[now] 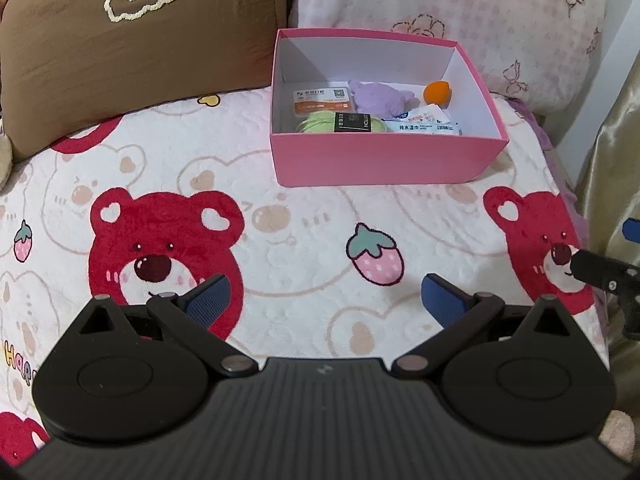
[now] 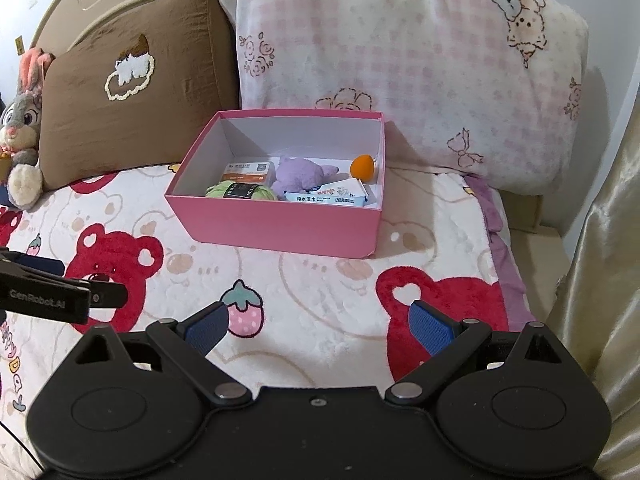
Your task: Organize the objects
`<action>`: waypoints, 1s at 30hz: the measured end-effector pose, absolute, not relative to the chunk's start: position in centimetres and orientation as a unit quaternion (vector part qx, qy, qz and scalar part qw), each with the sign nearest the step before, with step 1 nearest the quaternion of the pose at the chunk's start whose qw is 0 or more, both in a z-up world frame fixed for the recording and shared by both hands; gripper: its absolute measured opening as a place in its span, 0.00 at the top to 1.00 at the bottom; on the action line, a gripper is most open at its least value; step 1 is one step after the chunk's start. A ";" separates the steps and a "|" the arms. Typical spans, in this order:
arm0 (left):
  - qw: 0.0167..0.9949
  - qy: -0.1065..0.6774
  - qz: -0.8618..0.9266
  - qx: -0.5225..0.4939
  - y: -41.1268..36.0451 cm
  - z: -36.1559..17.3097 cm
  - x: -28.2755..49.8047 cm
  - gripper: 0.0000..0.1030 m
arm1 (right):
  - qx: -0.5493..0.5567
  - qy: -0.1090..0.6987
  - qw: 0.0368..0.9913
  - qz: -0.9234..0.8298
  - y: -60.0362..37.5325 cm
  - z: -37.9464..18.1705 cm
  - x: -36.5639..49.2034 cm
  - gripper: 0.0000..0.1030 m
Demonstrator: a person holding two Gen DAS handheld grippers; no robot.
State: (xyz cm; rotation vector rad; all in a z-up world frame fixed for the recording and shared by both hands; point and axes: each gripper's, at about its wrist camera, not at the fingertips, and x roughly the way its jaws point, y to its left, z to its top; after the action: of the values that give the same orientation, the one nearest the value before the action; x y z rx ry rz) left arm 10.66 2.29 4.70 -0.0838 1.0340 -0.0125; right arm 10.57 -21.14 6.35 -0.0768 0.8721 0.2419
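A pink box (image 1: 380,158) (image 2: 280,224) stands on the bear-print blanket by the pillows. Inside lie a purple plush toy (image 1: 376,98) (image 2: 298,176), an orange ball (image 1: 437,92) (image 2: 363,167), a green yarn ball with a black label (image 1: 344,123) (image 2: 240,192), an orange-white packet (image 1: 320,100) (image 2: 248,172) and a wet-wipes pack (image 1: 426,122) (image 2: 328,196). My left gripper (image 1: 326,300) is open and empty, low over the blanket in front of the box. My right gripper (image 2: 320,326) is open and empty, also in front of the box.
A brown pillow (image 1: 132,48) (image 2: 132,80) and a pink checked pillow (image 1: 460,12) (image 2: 400,60) lean behind the box. A grey rabbit plush (image 2: 22,132) sits at far left. A gold curtain (image 2: 600,240) hangs at the right bed edge.
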 end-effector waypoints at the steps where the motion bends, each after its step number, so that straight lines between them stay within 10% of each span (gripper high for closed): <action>1: 0.868 0.494 -0.006 -0.038 2.3 4.7 10.7 0.00 | -0.038 0.422 0.898 0.116 -21.1 6.3 10.6 0.04; 30: 0.867 0.497 -0.005 -0.045 2.4 5.2 10.5 0.00 | -0.047 0.422 0.899 0.107 -22.2 6.6 10.5 0.04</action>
State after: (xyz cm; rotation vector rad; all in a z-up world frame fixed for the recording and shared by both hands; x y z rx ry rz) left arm 10.48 2.38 5.15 -0.0944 1.0400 -0.0109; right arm 10.54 -22.22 6.58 -0.0970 0.8739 0.2224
